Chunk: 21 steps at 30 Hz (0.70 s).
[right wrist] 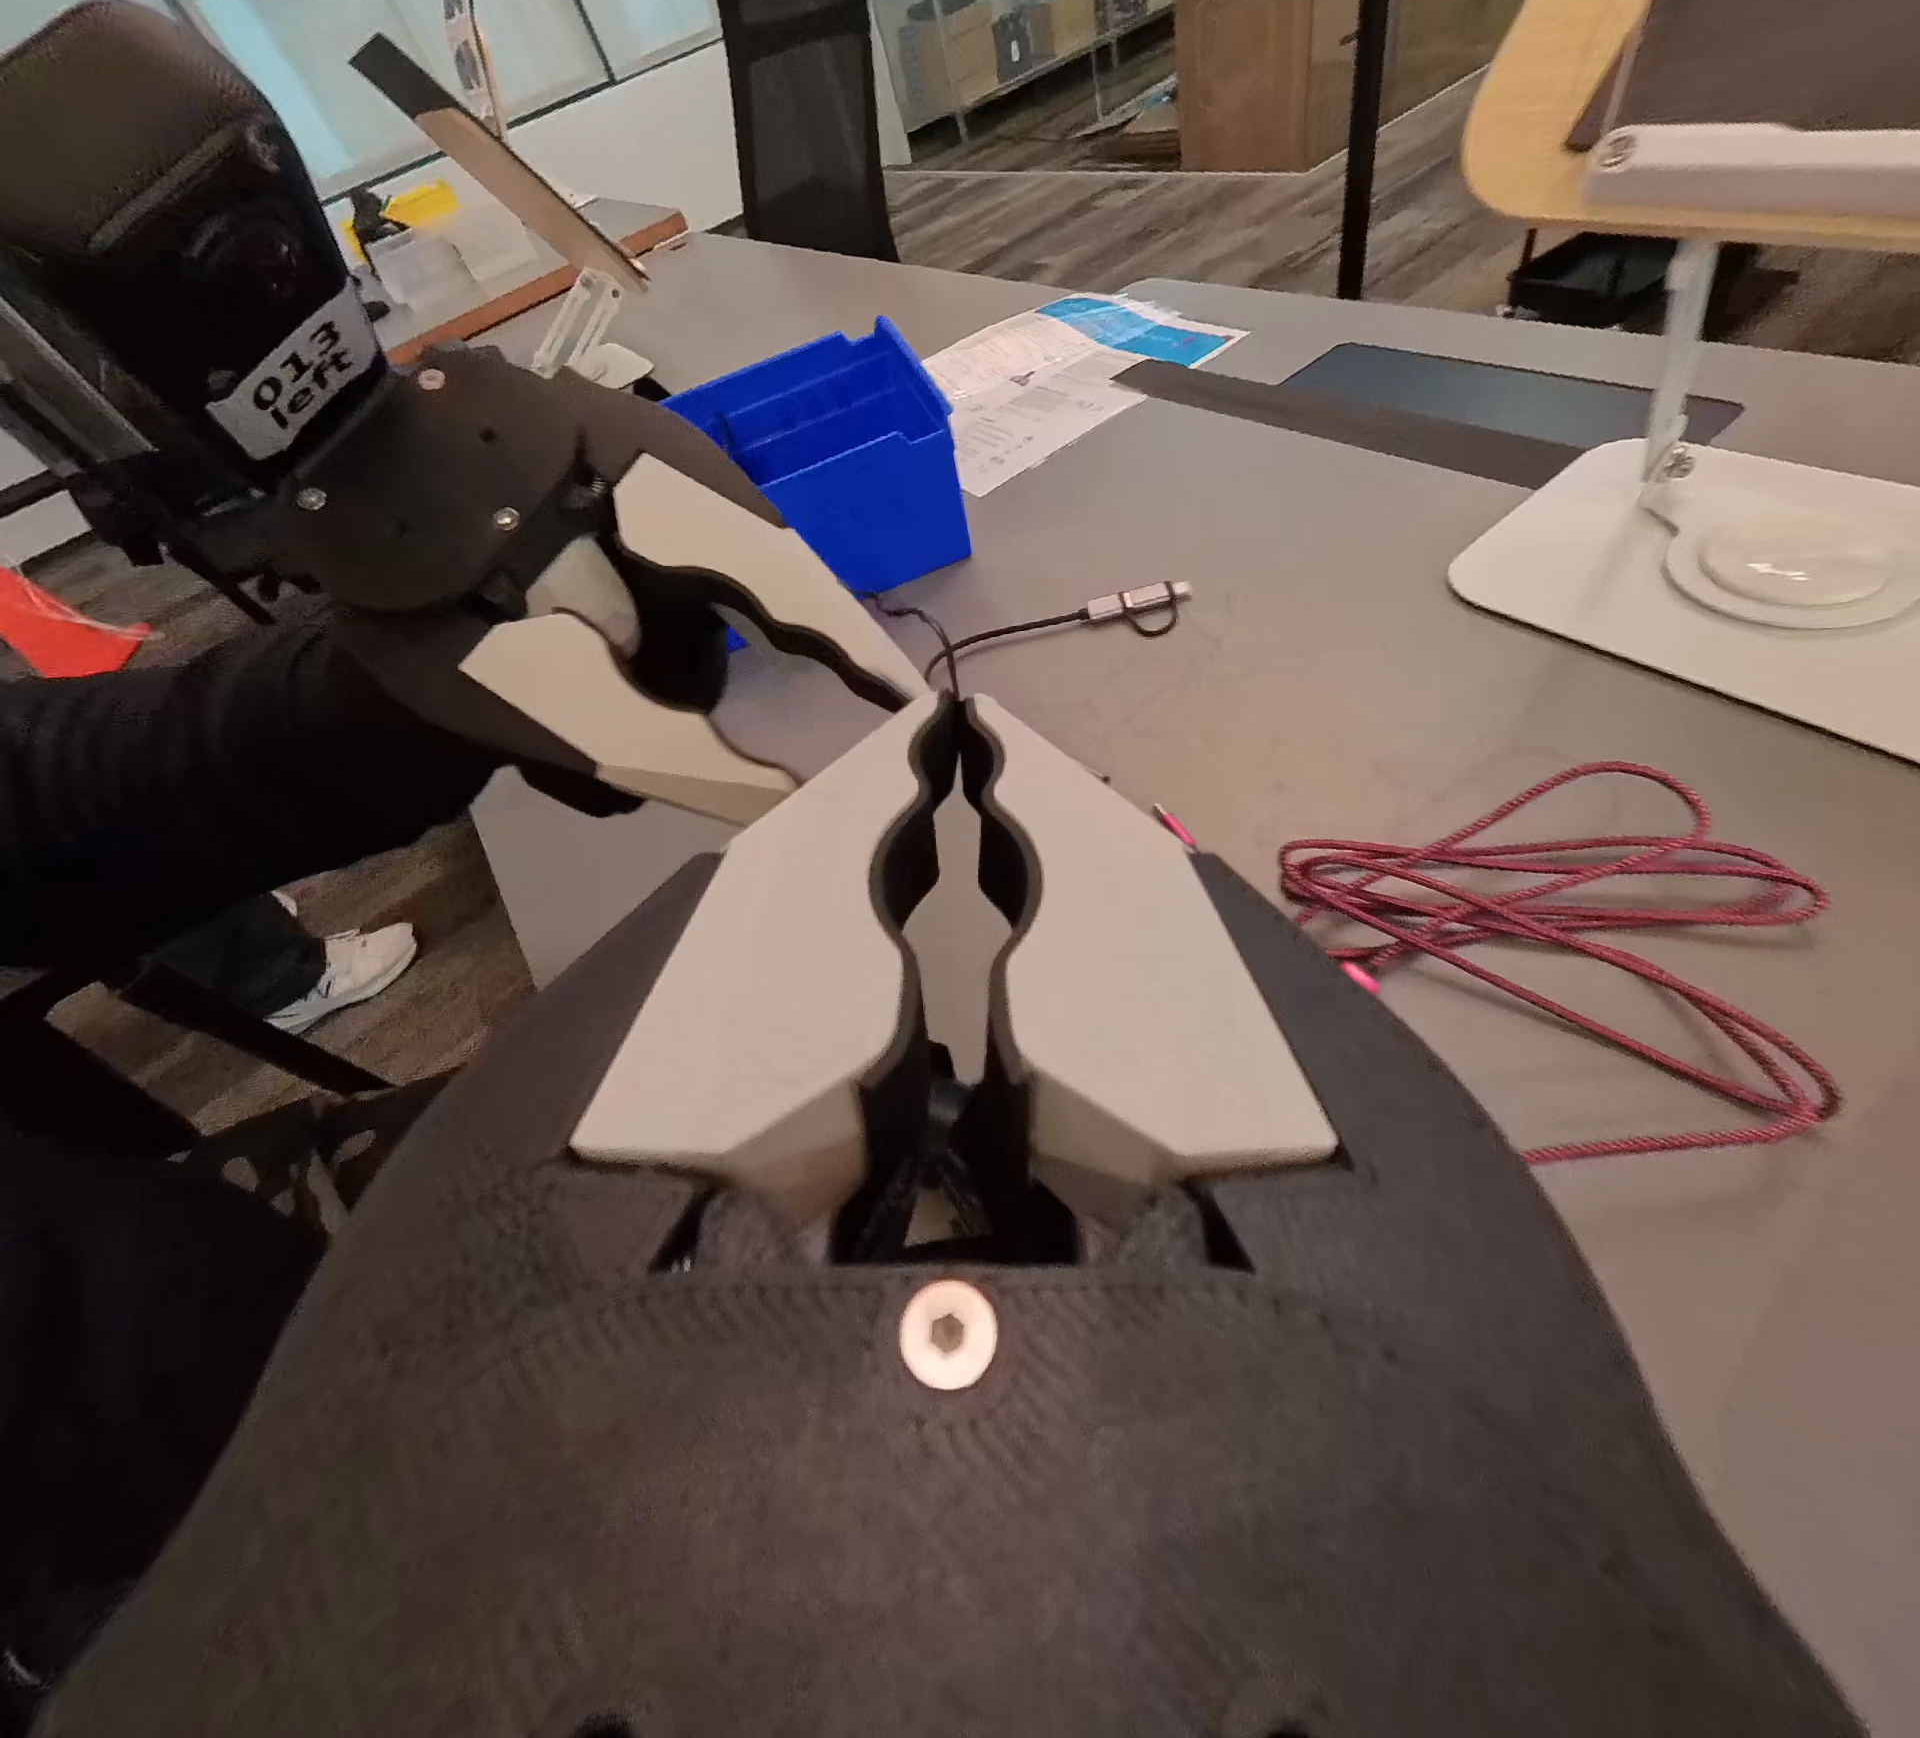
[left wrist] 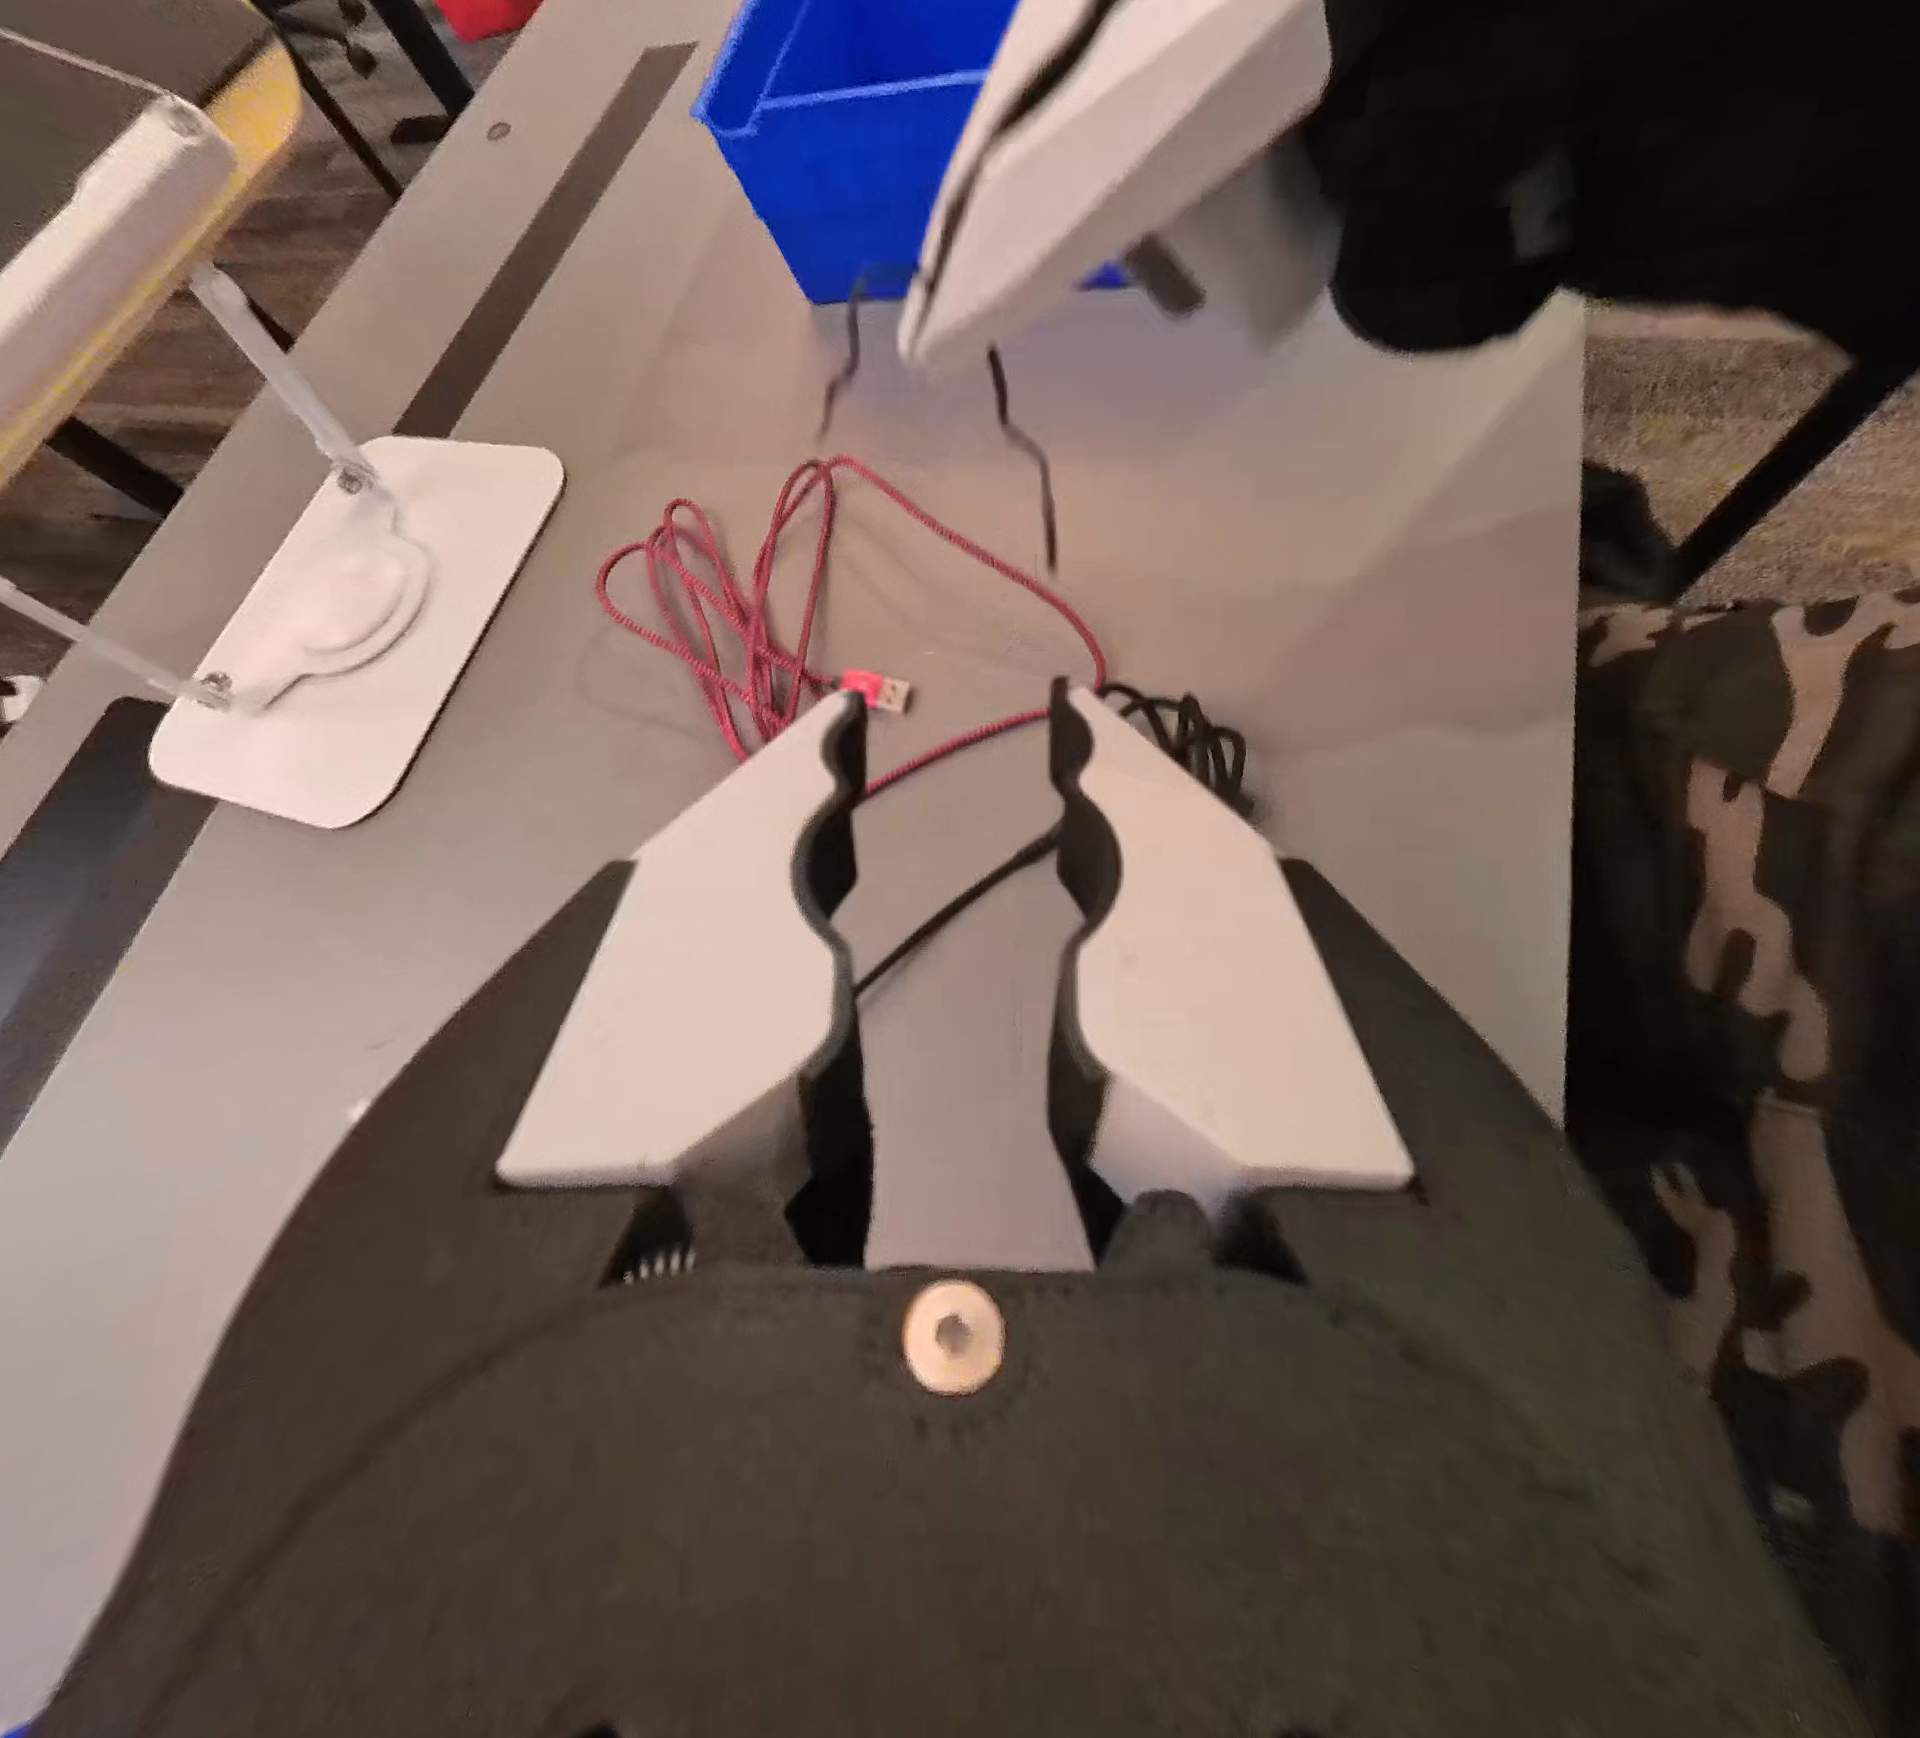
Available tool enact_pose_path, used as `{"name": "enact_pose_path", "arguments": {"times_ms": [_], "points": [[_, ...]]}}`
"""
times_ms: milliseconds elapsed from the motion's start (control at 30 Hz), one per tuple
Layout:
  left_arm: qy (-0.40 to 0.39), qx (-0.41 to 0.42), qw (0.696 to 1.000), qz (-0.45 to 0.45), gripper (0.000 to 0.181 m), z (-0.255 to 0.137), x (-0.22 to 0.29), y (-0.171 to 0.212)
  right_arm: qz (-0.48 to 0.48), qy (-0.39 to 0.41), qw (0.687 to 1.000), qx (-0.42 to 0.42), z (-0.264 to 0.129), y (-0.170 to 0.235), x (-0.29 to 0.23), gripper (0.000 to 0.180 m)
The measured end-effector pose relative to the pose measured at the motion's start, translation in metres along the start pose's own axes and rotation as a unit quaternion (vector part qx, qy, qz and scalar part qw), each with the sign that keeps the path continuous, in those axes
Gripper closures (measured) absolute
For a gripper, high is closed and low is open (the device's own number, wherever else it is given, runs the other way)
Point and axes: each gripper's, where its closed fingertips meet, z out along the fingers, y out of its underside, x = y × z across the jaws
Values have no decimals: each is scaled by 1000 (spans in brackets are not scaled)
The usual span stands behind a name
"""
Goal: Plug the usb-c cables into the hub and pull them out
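My right gripper (right wrist: 956,706) is shut on a thin black cable (right wrist: 997,639) and holds it above the grey table (right wrist: 1299,701). The cable ends in a small grey adapter (right wrist: 1138,595) lying on the table. In the left wrist view the right gripper (left wrist: 916,338) hangs high, with black cable strands (left wrist: 1023,462) dangling from its tip. My left gripper (left wrist: 956,699) is open and empty, low over the table, with a black cable (left wrist: 935,930) running under its fingers. A red braided cable (left wrist: 727,608) lies coiled, its pink plug (left wrist: 878,694) by the left fingertip. It also shows in the right wrist view (right wrist: 1558,940).
A blue plastic bin (left wrist: 831,130) stands at the table's far side, also in the right wrist view (right wrist: 852,462). A white lamp base (left wrist: 353,639) sits left, seen also in the right wrist view (right wrist: 1558,608). A printed sheet (right wrist: 1060,369) lies behind. The left gripper (right wrist: 847,743) is close beside the right one. The gap from one gripper's tips to the other's is roughly 5 cm.
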Motion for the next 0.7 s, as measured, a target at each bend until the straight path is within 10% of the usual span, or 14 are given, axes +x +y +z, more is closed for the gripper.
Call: {"name": "enact_pose_path", "arguments": {"times_ms": [400, 700], "points": [[74, -284, 956, 3, 107, 50, 82, 127, -11, 51, 998, -35, -34, 24, 30, 180], [62, -241, 968, -37, 170, 60, 75, 122, -5, 28, 999, -28, -38, 26, 24, 180]]}}
